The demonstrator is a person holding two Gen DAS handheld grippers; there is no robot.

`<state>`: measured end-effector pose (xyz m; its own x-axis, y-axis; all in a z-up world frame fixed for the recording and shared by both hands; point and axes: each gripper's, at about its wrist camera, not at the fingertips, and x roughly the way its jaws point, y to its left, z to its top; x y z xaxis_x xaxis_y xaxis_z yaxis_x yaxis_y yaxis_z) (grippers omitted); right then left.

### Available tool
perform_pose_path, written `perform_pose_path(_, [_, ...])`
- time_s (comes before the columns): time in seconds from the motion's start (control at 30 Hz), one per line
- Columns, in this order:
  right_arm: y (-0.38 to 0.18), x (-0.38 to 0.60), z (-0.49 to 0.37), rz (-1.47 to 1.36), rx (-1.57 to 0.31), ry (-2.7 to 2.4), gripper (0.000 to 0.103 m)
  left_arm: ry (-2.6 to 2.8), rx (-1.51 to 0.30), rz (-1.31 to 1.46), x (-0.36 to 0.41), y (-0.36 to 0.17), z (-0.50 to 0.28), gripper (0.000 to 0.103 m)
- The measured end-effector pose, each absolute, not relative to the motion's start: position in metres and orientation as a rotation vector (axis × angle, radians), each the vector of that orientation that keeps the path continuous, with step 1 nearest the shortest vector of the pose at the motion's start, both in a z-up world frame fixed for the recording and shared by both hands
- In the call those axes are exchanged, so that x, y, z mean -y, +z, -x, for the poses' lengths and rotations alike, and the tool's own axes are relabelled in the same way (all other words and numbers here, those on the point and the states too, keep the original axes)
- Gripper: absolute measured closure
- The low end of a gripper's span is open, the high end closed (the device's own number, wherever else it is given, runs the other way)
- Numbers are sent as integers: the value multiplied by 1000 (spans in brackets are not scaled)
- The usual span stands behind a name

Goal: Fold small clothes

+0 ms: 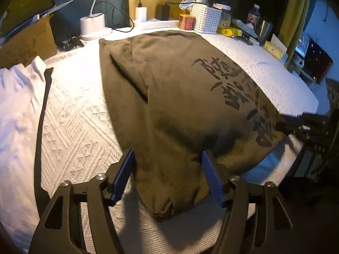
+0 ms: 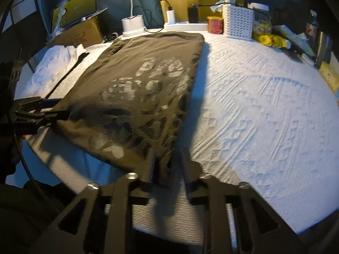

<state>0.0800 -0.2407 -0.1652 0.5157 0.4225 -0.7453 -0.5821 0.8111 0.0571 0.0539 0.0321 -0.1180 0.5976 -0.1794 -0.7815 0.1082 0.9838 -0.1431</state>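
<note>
An olive-brown T-shirt [image 1: 173,97] with a dark print lies folded lengthwise on the white textured cover [image 1: 78,127]. My left gripper [image 1: 168,151] is open at the shirt's near end. Its blue pads [image 1: 124,175] stand on either side of the cloth without pressing it. In the right wrist view the same shirt [image 2: 137,89] stretches away from me. My right gripper [image 2: 167,156] is open at the shirt's near right corner, which lies loose between the dark fingers [image 2: 150,165]. The left gripper [image 2: 50,114] shows at the shirt's left edge.
A white garment [image 1: 19,97] with a black strip [image 1: 42,114] lies left of the shirt. Along the far edge stand a lamp base [image 1: 92,24], a power strip [image 1: 156,22], a red tin [image 1: 186,21], a white perforated basket [image 1: 206,18] and a cardboard box [image 1: 27,44]. Bottles and a lit screen [image 1: 317,63] crowd the right.
</note>
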Motion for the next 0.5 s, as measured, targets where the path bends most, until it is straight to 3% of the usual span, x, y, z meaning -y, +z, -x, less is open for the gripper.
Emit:
perform_pose_path(0.03, [-165,242,-82,202,-834,606,59,-167,-921,79,-32,-120,-54,30])
perform_pose_path(0.23, [-164,245,-92,176,-842,601,53,-172,-943,93,-35,-118,-56,28])
perform_pose_path(0.5, [-157,237,-116,175,-844,616,51,-154,-909,132,-36,-103,-76,28])
